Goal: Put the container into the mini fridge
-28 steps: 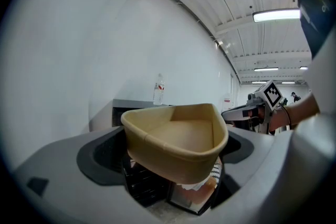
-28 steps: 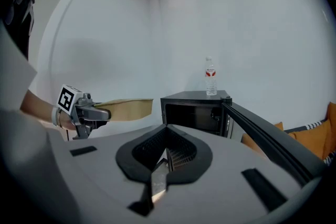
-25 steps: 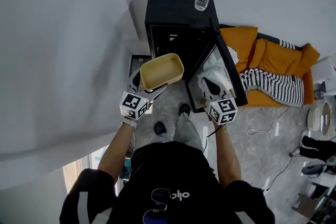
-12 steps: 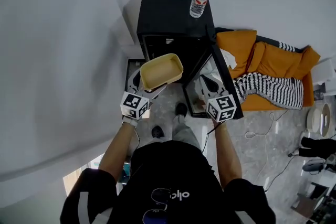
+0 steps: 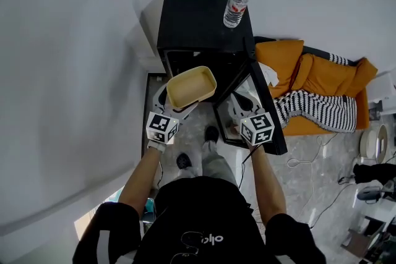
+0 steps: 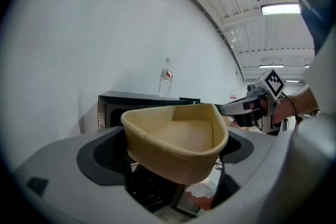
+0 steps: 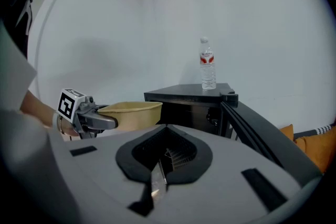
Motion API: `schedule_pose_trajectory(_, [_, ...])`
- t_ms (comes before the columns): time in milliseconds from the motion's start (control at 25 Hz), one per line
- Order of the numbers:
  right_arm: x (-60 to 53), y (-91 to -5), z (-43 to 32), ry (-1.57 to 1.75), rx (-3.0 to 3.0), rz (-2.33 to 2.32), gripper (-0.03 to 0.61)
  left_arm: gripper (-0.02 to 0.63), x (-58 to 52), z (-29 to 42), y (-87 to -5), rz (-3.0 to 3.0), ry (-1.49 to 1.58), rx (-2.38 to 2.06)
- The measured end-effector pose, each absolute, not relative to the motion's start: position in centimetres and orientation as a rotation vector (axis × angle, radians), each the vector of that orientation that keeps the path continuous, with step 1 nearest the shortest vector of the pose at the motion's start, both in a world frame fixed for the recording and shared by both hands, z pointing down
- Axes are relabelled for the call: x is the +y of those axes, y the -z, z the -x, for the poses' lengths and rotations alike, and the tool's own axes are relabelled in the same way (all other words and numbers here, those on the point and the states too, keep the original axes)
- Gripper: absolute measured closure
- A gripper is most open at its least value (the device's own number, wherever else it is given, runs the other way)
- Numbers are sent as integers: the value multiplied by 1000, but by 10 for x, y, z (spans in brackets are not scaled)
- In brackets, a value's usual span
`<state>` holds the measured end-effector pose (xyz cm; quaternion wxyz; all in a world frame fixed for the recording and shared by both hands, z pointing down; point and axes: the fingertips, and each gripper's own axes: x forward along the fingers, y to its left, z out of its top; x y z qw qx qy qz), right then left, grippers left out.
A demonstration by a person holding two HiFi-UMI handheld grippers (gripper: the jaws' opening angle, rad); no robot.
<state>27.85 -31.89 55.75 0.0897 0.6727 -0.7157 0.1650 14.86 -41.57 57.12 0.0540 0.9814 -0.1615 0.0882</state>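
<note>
Before the open mini fridge (image 5: 201, 18), left tongs (image 5: 176, 107) clamp the container (image 5: 192, 86); right tongs (image 5: 242, 103) alongside are closed, empty.

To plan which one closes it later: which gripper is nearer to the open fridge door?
Right. The right gripper is close beside the open fridge door, on its inner side. The left gripper, shut on the container, is farther to the left of the door.

The container (image 5: 190, 86) has edged nearer the mini fridge (image 5: 198, 18) opening.
</note>
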Motion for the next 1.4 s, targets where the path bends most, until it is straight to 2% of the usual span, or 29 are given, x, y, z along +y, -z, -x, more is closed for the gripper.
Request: schedule_pose_trajectory(1400, [-420, -669, -316, -638, -2140, -1937, 571, 83, -509, -229, -691, -2912, -325, -664])
